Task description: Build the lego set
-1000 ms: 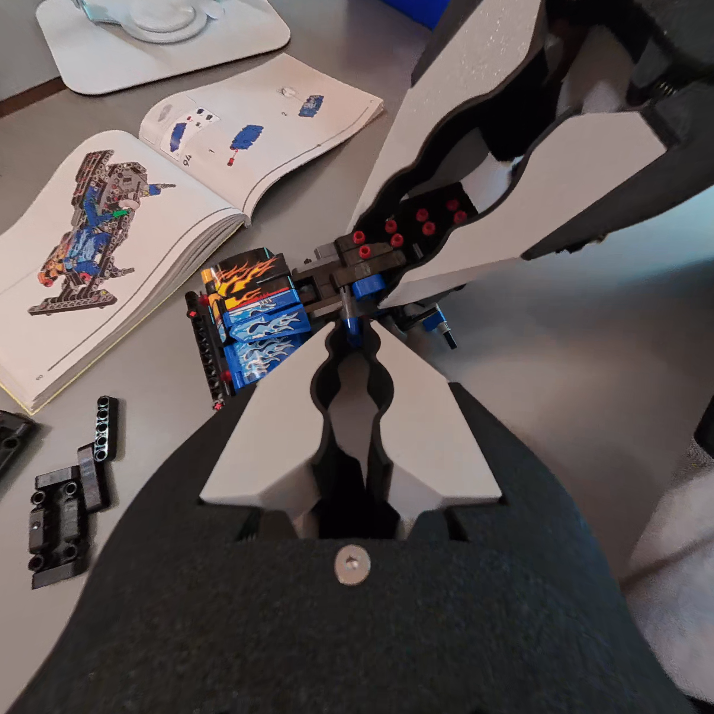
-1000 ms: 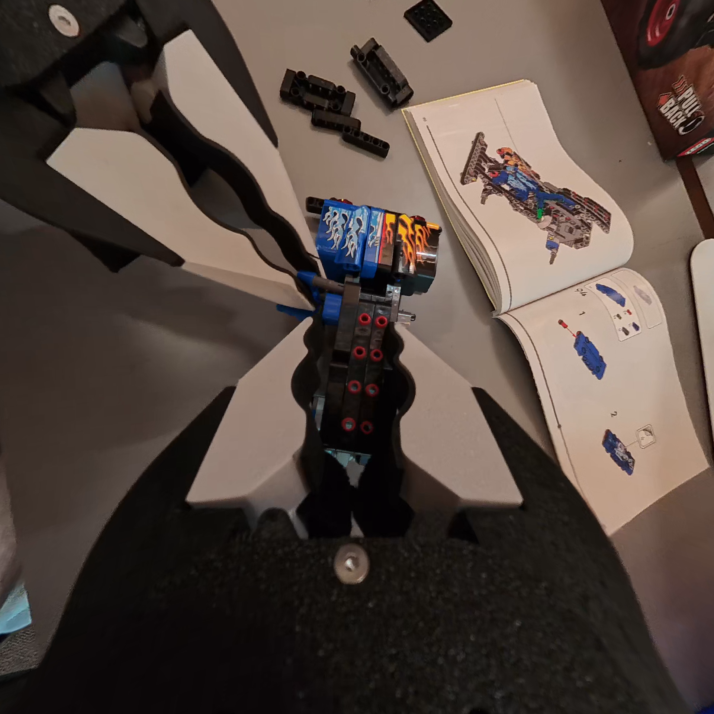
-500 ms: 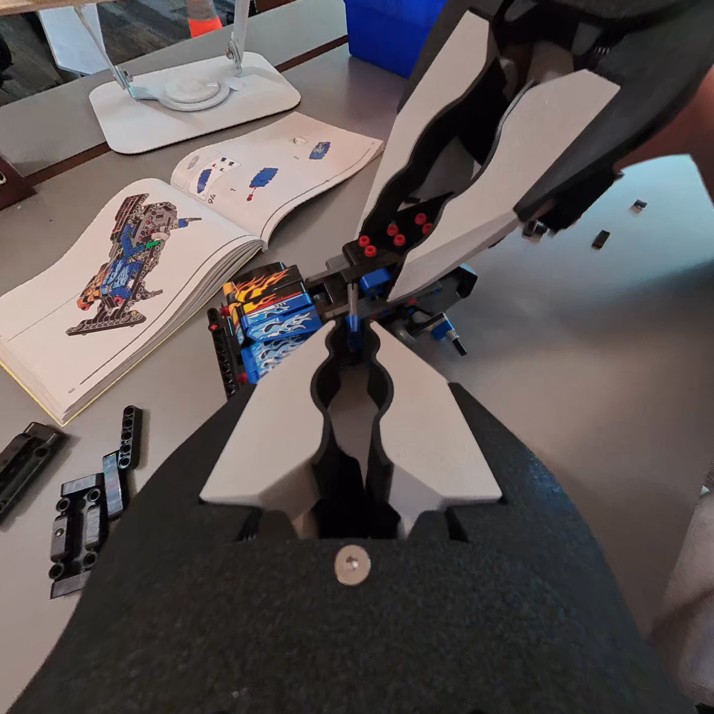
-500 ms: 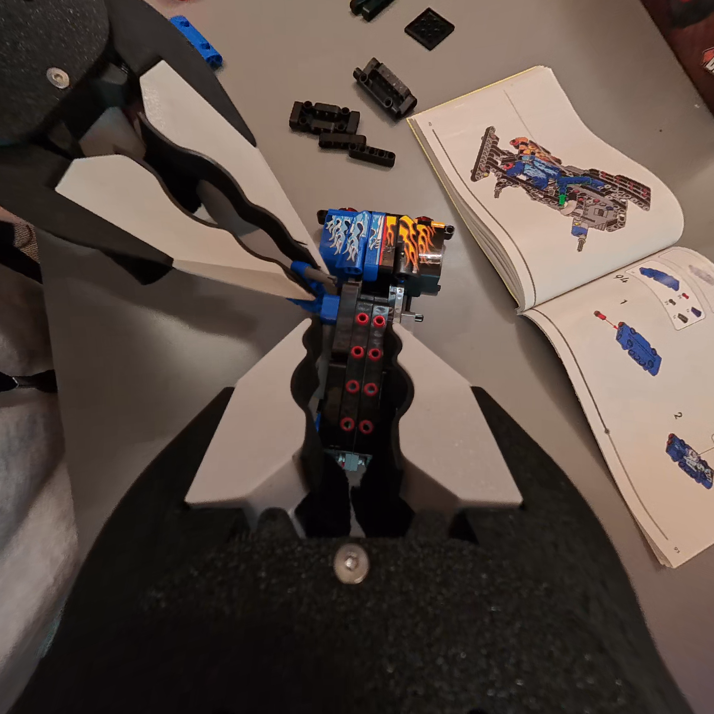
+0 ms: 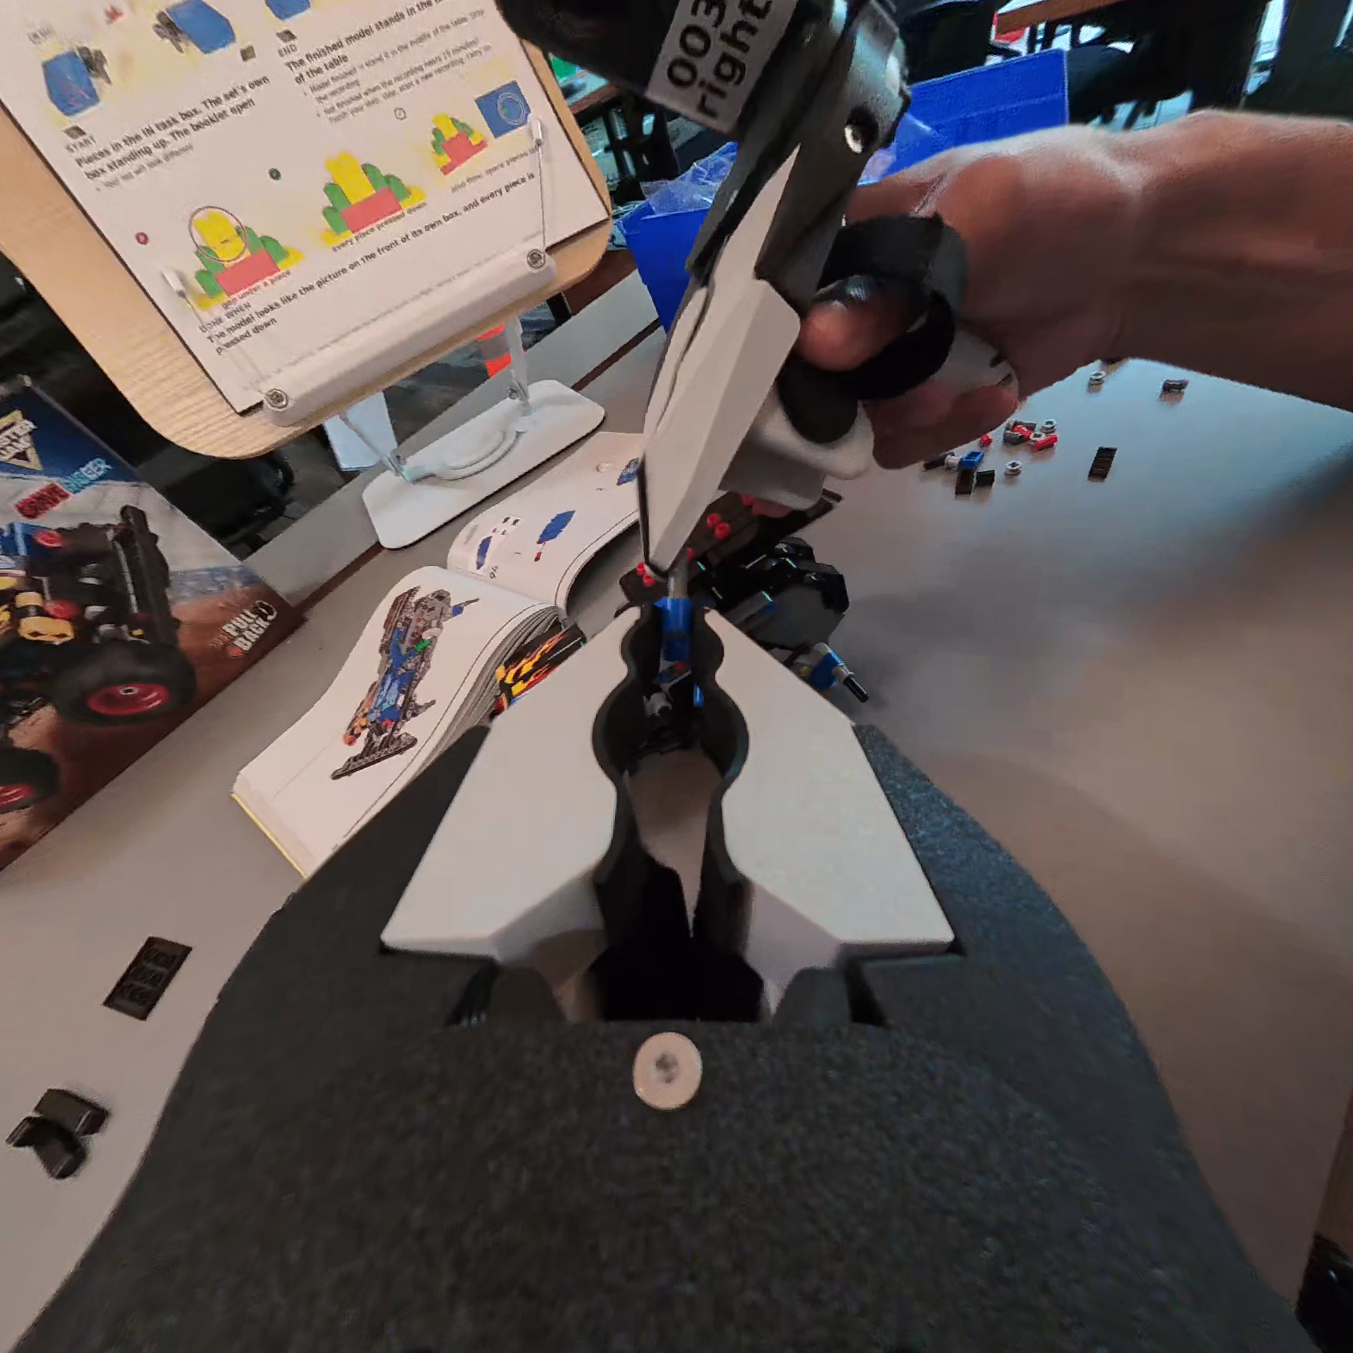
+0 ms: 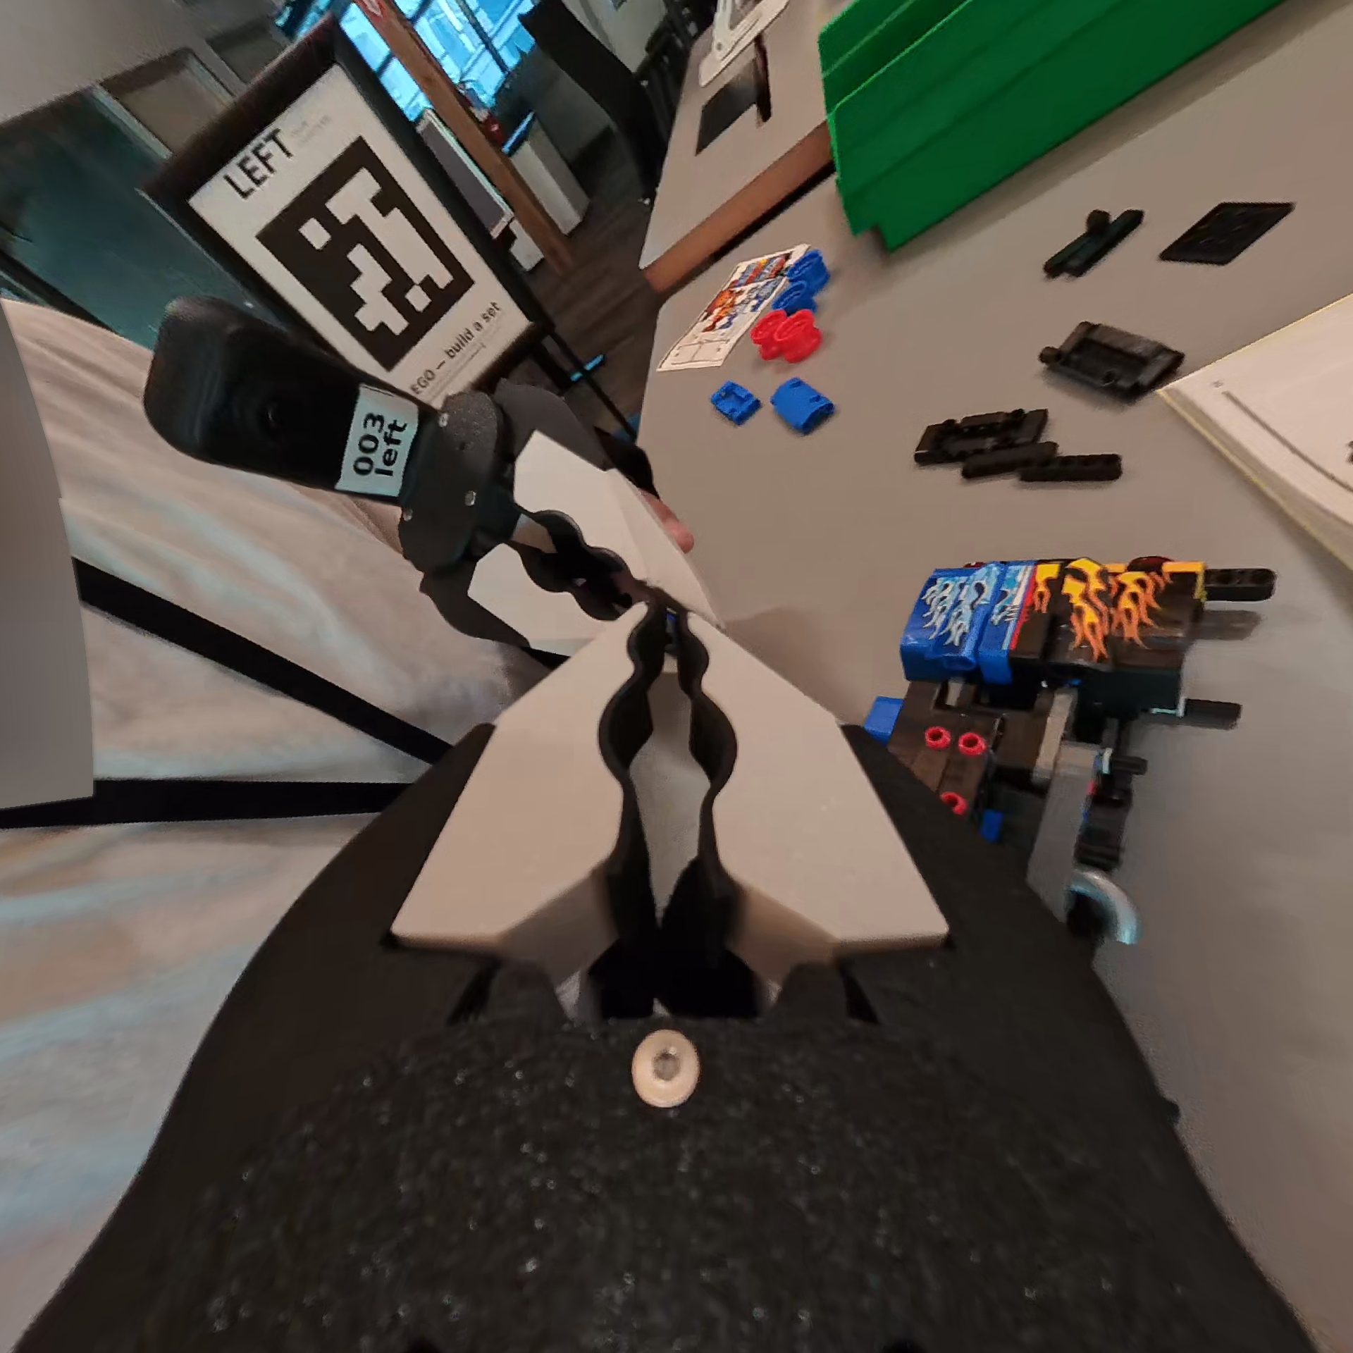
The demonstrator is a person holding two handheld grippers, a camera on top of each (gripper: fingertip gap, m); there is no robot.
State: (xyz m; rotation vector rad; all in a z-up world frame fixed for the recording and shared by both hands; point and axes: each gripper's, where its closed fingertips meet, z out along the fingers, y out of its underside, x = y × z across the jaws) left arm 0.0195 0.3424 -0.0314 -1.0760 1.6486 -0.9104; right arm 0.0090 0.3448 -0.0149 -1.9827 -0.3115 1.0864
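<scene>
My left gripper (image 5: 673, 622) is shut on a small blue piece (image 5: 673, 631) with a grey axle (image 5: 678, 584) sticking out of its top. My right gripper (image 6: 662, 615) is shut, tip to tip with the left gripper (image 6: 635, 588). In the left wrist view the right gripper (image 5: 659, 564) comes down from above and pinches the axle's top end. The part-built lego model (image 6: 1047, 659), black with blue and orange flame panels, lies on the grey table to the right of both grippers. It also shows in the left wrist view (image 5: 776, 586), behind the fingers.
The open instruction booklet (image 5: 410, 673) lies left of the model, with the set's box (image 5: 95, 608) and a card stand (image 5: 293, 183) behind it. Loose black pieces (image 6: 1018, 446), blue pieces (image 6: 802, 403), red pieces (image 6: 787, 335), a sticker sheet (image 6: 732, 315) and green bins (image 6: 1025, 95) lie beyond. Small parts (image 5: 1018, 439) lie far right. Less than 4 cm separates the two grippers' tips.
My right gripper let go of the model, which now lies on the table, and closed at the left gripper's tips. Both grippers rose and tilted; the left still holds the blue piece.
</scene>
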